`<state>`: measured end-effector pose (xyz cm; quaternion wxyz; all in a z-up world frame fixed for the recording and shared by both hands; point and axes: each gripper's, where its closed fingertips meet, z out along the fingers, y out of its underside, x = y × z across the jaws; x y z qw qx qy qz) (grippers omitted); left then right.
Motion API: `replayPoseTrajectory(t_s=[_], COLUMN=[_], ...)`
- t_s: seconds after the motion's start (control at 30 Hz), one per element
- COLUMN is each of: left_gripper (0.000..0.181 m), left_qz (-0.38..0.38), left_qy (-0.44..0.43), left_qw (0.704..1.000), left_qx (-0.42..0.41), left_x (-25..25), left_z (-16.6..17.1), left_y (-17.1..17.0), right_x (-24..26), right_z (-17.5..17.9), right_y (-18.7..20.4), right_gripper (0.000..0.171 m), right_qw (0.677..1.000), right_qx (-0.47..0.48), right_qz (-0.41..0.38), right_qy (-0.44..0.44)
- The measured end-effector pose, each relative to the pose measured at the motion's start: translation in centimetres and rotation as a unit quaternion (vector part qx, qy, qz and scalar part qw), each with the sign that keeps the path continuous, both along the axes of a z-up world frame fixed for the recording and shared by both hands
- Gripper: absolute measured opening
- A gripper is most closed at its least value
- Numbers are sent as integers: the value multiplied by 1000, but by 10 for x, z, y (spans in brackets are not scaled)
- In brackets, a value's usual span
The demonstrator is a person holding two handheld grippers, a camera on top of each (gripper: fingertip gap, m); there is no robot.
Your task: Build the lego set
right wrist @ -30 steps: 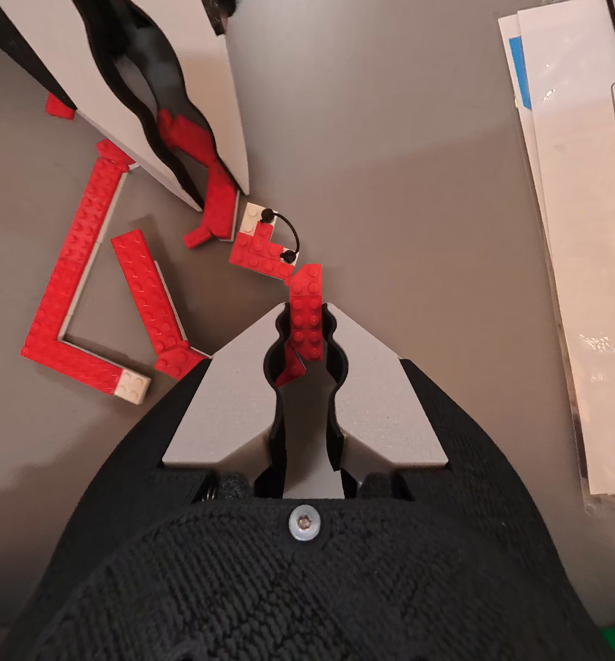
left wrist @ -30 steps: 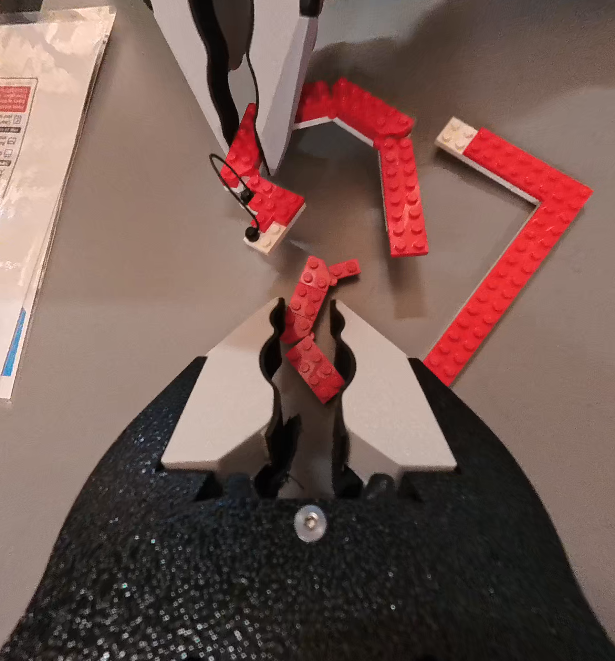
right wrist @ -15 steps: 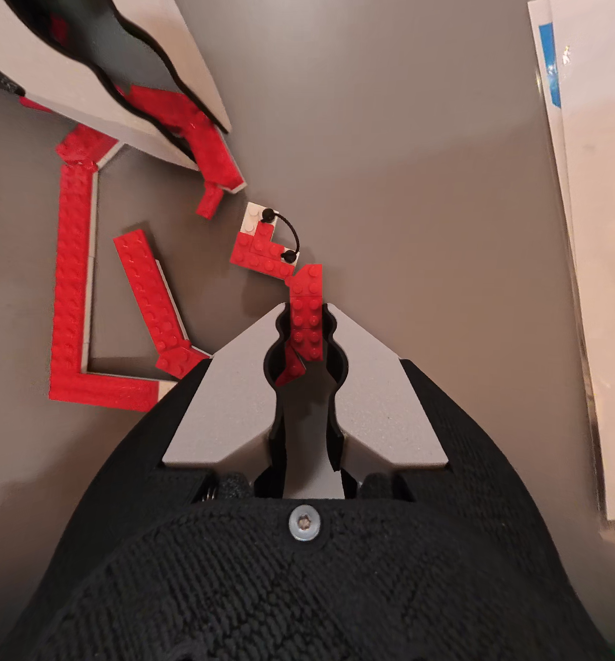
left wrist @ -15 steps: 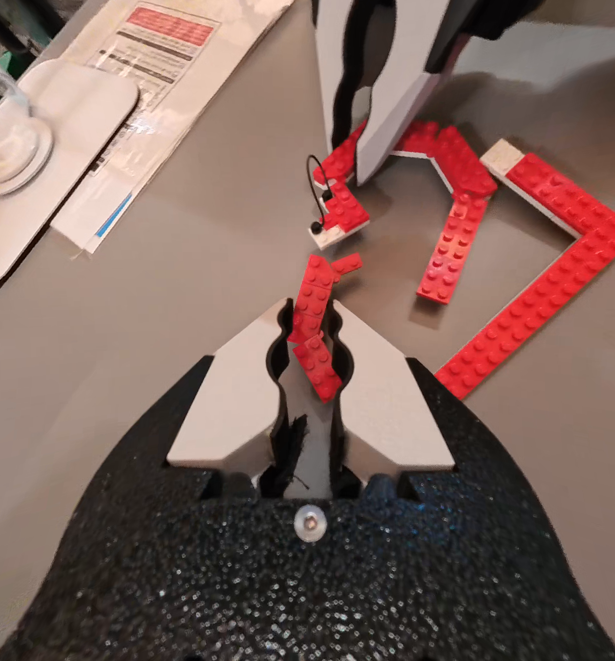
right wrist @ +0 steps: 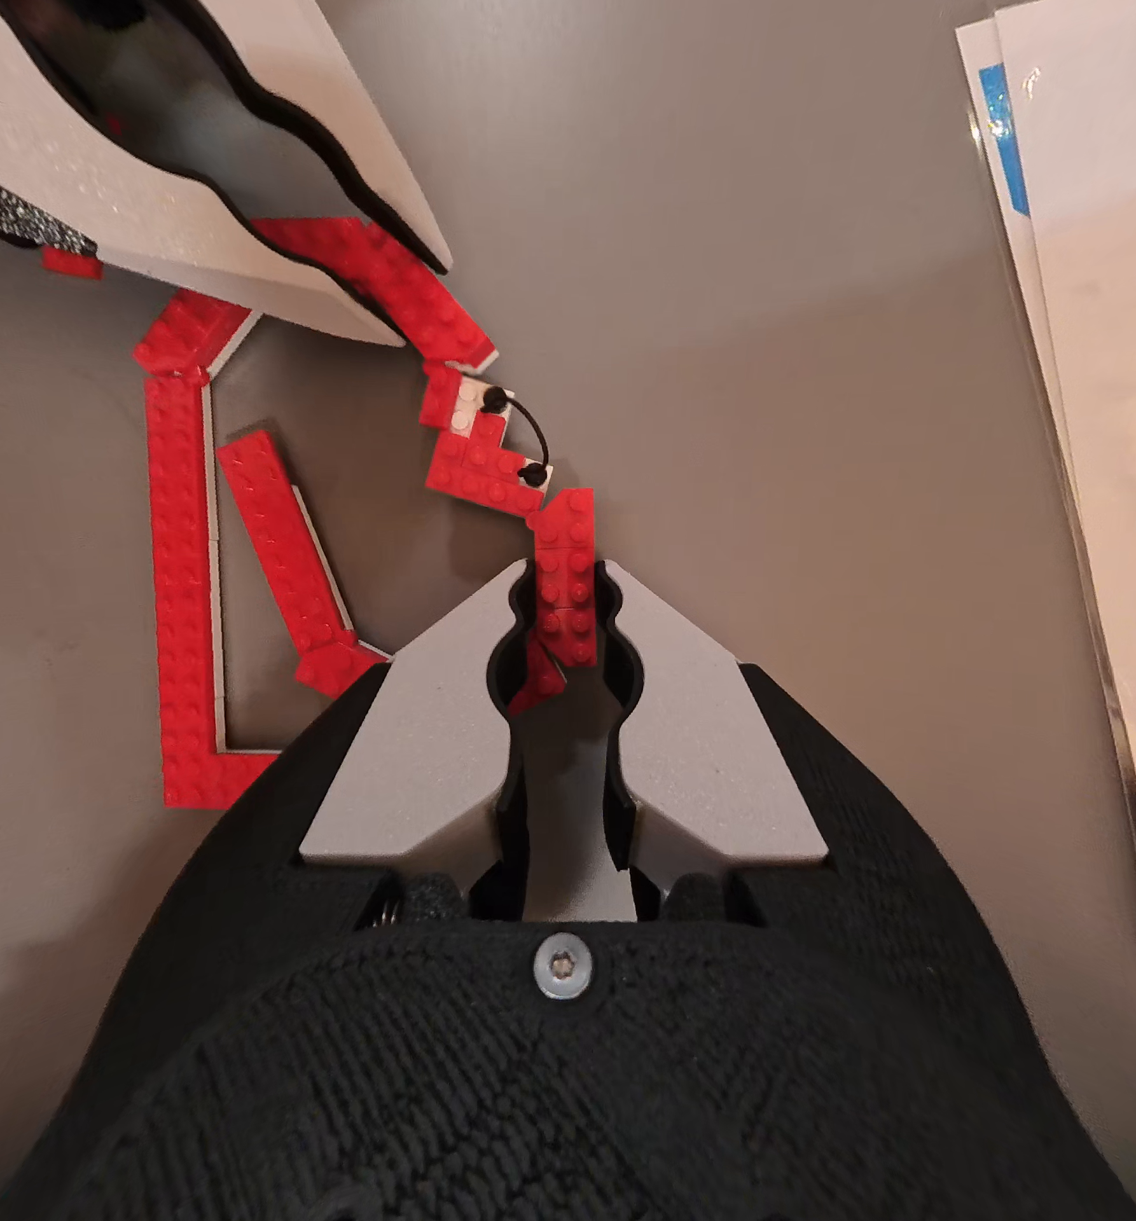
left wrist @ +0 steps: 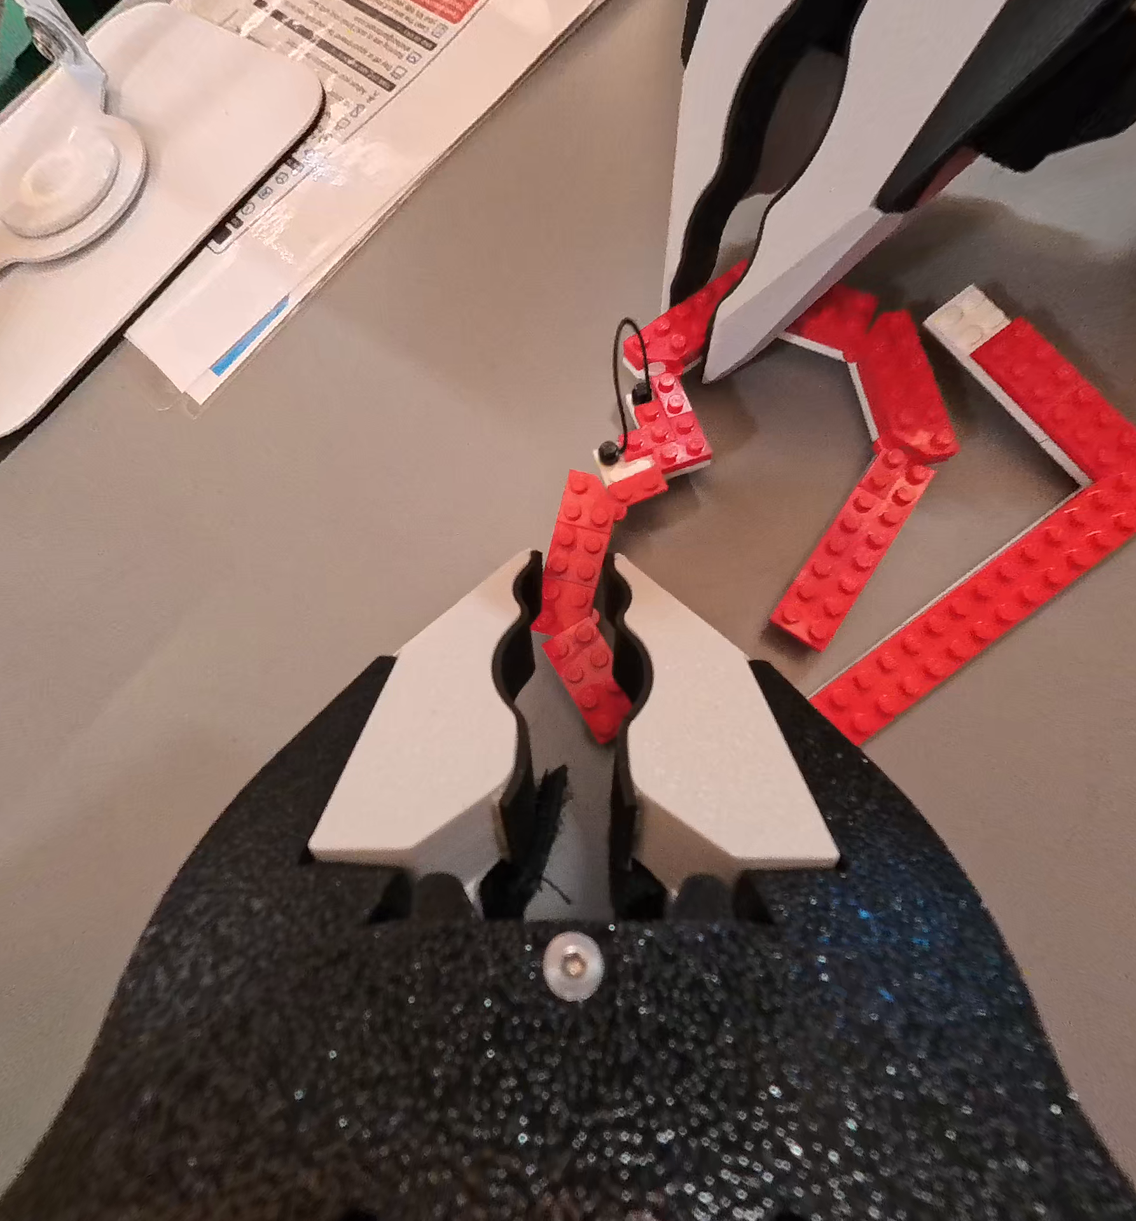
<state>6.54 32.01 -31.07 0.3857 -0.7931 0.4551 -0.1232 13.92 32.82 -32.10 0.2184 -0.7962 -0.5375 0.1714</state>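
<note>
Left wrist view: both jaws clenched on red strips [left wrist: 578, 561], tip now touching stepped piece [left wrist: 668, 429].

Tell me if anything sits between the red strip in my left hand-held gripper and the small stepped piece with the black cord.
Nothing visible does. The red strip in the left hand-held gripper appears to touch the stepped piece at its white corner. The black cord loops off to the side.

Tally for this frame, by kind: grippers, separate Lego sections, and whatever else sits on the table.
Two-finger grippers: 2 (left gripper, right gripper)
Red Lego plate sections: 3 (left-held section, right-held section, free L-shaped section)
Thin black cord: 1
Printed paper stack: 1
Flat white plastic pad: 1
Total: 8
</note>
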Motion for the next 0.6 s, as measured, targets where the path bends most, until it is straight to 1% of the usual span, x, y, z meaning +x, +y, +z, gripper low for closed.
replayPoseTrajectory(t_s=[0.03, 0.33, 0.43, 0.6], left_gripper=[17, 17, 16, 16], left_qz=[2, 18, 9, 4], left_qy=[4, 12, 20, 34], left_qw=[1000, 1000, 1000, 999], left_qx=[-2, -17, -10, -17], left_x=[-1, -2, -1, -3], left_z=[-1, -2, -1, -4], left_y=[0, 3, 2, 1], right_x=[-1, -3, -4, -8], right_z=[0, 0, -1, -1], right_y=[0, -1, -2, -2], right_gripper=[15, 15, 16, 16], right_qw=[1000, 1000, 1000, 1000], right_qx=[-2, 2, 14, 8], right_qz=[-2, 9, 25, 24], right_qy=[3, 0, -11, 1])
